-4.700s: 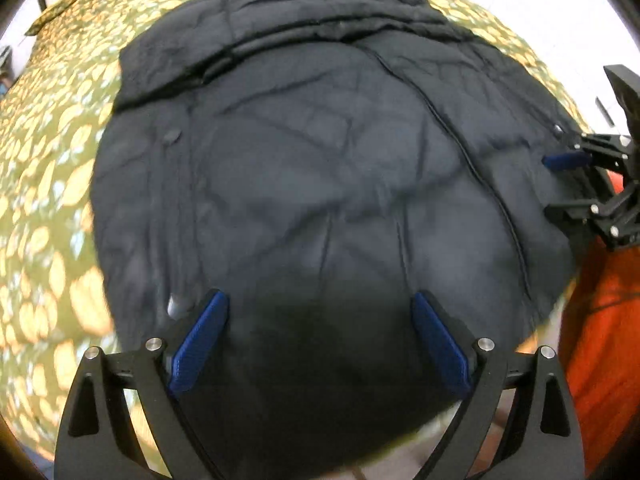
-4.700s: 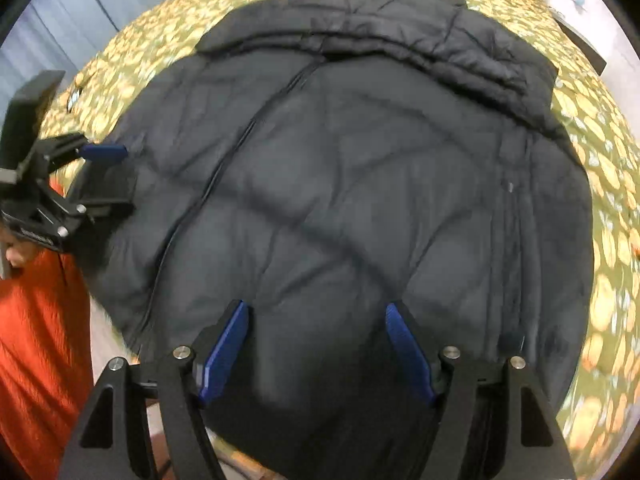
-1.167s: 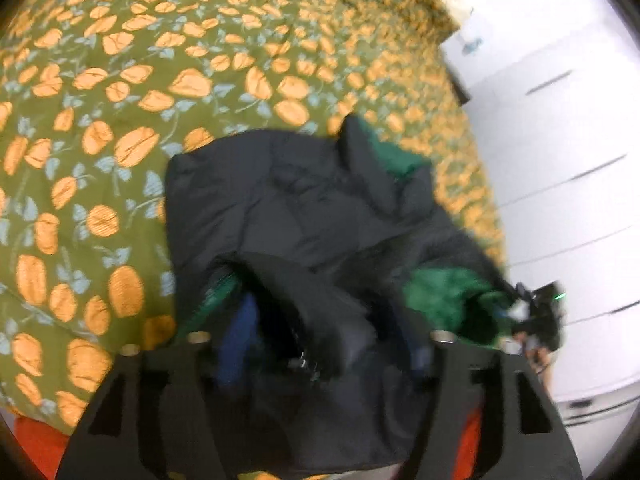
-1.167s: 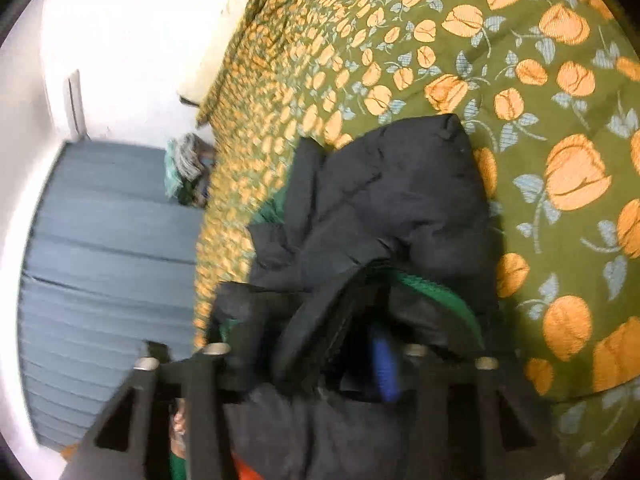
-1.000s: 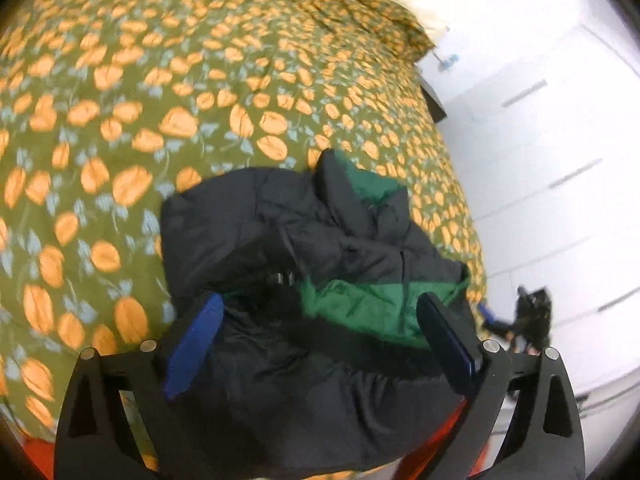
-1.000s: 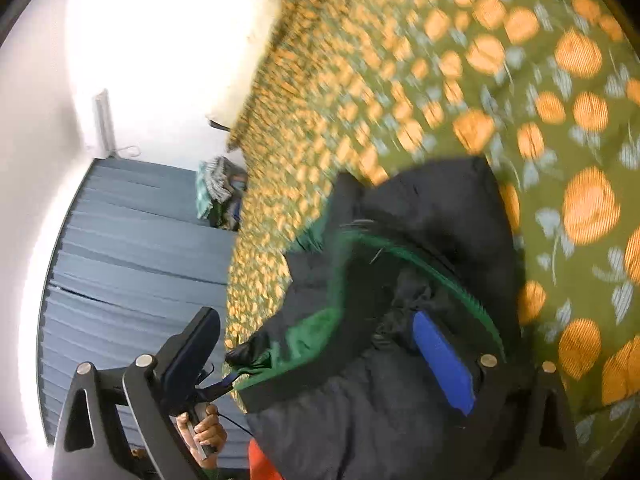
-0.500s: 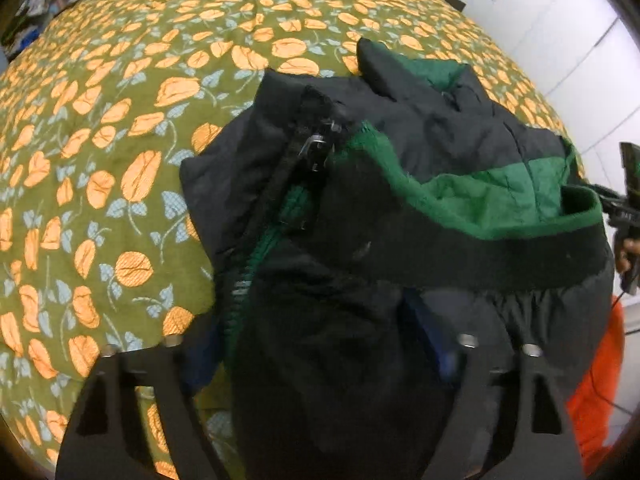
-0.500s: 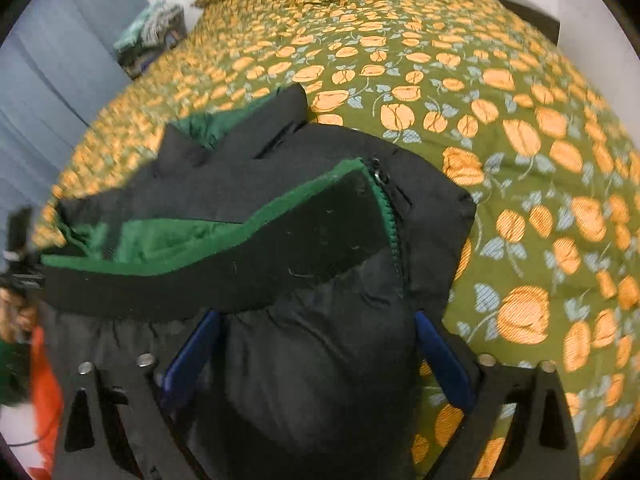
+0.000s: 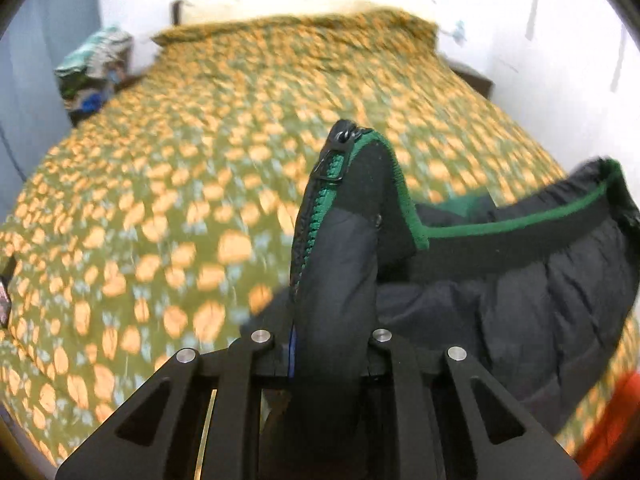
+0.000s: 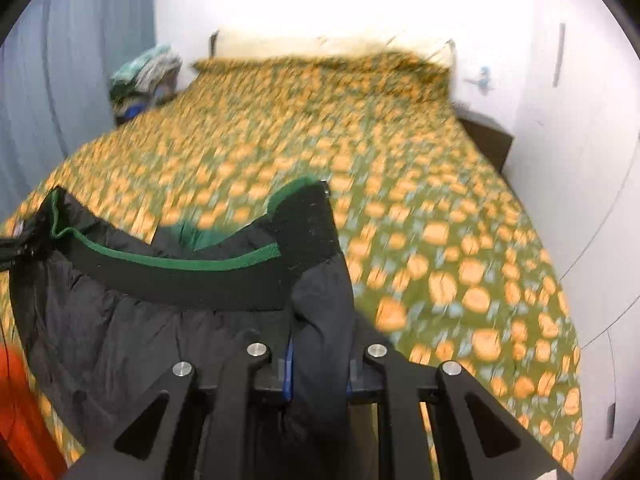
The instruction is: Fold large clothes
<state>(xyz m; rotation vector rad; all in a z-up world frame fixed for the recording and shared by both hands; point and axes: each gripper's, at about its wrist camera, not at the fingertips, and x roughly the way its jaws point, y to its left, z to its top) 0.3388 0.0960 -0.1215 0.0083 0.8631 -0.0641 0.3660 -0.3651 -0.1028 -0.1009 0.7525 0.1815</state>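
Note:
A black padded jacket [image 9: 520, 300] with green lining and a green-edged hem hangs between my two grippers above the bed. The left gripper [image 9: 332, 352] has its jaws closing on the hem corner with the green zipper [image 9: 316, 216], and the fabric fills the gap between the pads. In the right wrist view the right gripper [image 10: 318, 364] is closing the same way on the other corner of the jacket [image 10: 160, 320]. The hem sags in a curve between the two corners. Both sets of pads are mostly hidden by cloth.
The bed [image 9: 160, 200] has a green cover with orange flowers. A pile of clothes [image 10: 144, 76] sits at its far left by a grey curtain [image 10: 60, 80]. White wardrobe doors [image 10: 580, 160] and a dark nightstand [image 10: 488, 140] stand right. Orange cloth [image 9: 600, 420] is near me.
Both grippers went from wide open over the bunched jacket to closed on its hem corners. They lifted and tipped up, so the whole bed now shows.

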